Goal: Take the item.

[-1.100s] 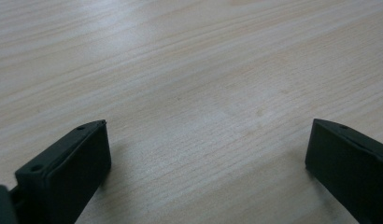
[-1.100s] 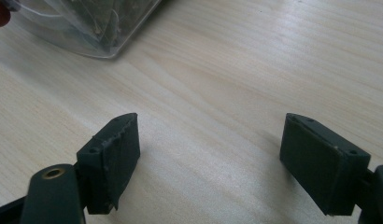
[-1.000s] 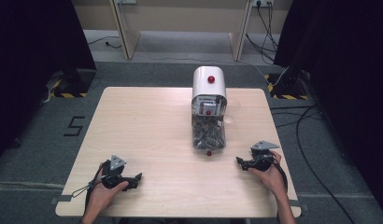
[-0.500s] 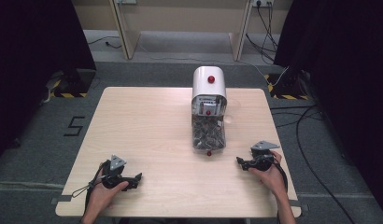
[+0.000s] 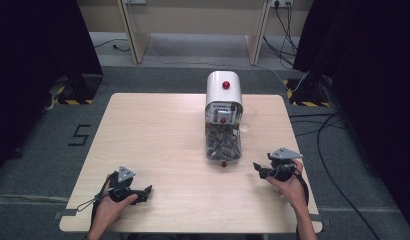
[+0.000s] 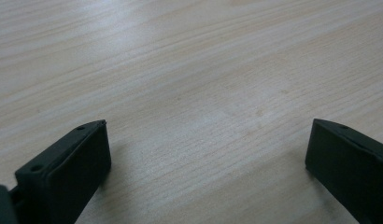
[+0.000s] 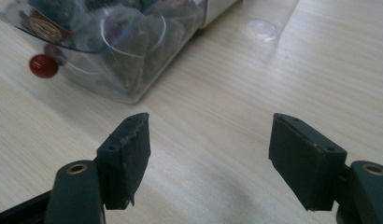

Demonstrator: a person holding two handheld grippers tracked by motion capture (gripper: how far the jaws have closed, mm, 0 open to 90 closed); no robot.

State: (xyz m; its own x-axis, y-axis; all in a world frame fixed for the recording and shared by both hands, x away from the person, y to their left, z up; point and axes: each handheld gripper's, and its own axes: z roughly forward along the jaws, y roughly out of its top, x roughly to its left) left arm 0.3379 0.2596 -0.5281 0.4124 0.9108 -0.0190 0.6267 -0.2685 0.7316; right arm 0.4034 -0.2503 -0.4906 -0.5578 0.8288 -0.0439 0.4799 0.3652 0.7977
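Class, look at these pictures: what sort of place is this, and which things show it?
Probably a lab or recording studio: a bare light wooden table on grey carpet, black curtains at both sides, and loose black cables running across the floor to wall sockets.

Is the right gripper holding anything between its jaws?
No: the right gripper has only bare table between its parted jaws, short of the clear container.

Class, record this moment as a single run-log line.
left gripper: open, empty | right gripper: open, jaws just closing, empty | clear container: untouched on table
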